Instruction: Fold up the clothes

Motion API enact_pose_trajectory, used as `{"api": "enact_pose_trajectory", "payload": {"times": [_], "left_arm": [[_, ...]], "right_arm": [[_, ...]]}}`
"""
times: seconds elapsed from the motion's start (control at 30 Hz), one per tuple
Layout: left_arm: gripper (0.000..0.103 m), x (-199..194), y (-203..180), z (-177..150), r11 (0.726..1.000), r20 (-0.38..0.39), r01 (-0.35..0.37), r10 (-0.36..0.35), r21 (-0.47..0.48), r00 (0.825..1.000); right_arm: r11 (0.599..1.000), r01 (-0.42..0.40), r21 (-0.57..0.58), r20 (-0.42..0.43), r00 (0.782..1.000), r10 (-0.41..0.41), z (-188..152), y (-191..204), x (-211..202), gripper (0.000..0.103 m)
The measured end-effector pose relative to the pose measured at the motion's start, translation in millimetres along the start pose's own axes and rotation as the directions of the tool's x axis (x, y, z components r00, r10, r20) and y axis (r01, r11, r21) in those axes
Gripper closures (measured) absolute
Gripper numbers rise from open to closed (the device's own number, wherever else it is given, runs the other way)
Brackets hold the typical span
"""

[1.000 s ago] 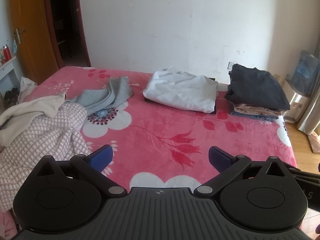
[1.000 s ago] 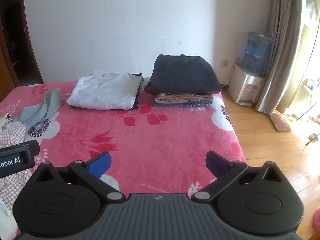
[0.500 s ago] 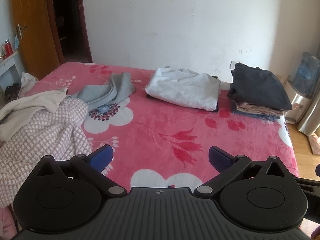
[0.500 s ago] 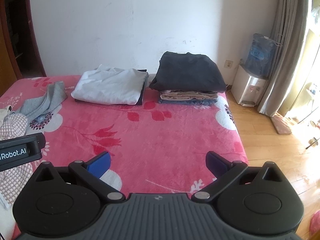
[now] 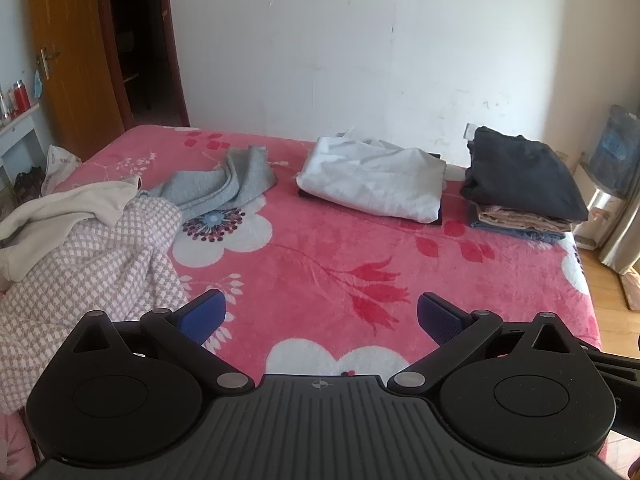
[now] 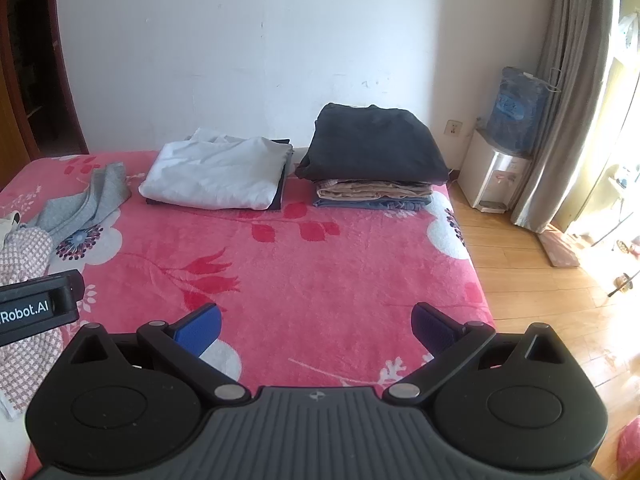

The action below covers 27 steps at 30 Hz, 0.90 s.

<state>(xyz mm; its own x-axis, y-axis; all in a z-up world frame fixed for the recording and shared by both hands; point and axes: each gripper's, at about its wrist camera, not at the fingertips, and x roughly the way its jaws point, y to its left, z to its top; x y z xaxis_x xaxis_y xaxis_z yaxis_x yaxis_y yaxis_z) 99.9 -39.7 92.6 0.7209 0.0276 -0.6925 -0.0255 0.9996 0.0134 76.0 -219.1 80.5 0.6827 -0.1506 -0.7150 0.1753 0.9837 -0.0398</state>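
Between garments: my left hand-held gripper (image 5: 318,314) and right hand-held gripper (image 6: 316,322) both gape empty over the bed (image 5: 320,256); next I should grab the checked garment (image 5: 80,264), left of frame.

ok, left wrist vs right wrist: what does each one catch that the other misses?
Left wrist only: wooden door, shelf with red bottles, most of the cream garment.

Right wrist only: curtain, sunlit wooden floor, wall socket.

Both: pink floral bed, grey garment, folded white pile, dark-topped stack, checked garment, water dispenser. Left gripper and right gripper are open, empty.
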Motion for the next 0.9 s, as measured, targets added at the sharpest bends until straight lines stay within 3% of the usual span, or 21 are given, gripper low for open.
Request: {"api": "enact_pose_trajectory", "payload": {"times": [0.9], "left_arm": [[0.000, 4.2, -2.0, -1.0, 1.000, -0.008, 0.000, 0.000, 0.012, 1.000]], "right_arm": [[1.000, 0.014, -0.003, -0.005, 1.000, -0.014, -1.7, 0.9, 2.3, 0.000]]}}
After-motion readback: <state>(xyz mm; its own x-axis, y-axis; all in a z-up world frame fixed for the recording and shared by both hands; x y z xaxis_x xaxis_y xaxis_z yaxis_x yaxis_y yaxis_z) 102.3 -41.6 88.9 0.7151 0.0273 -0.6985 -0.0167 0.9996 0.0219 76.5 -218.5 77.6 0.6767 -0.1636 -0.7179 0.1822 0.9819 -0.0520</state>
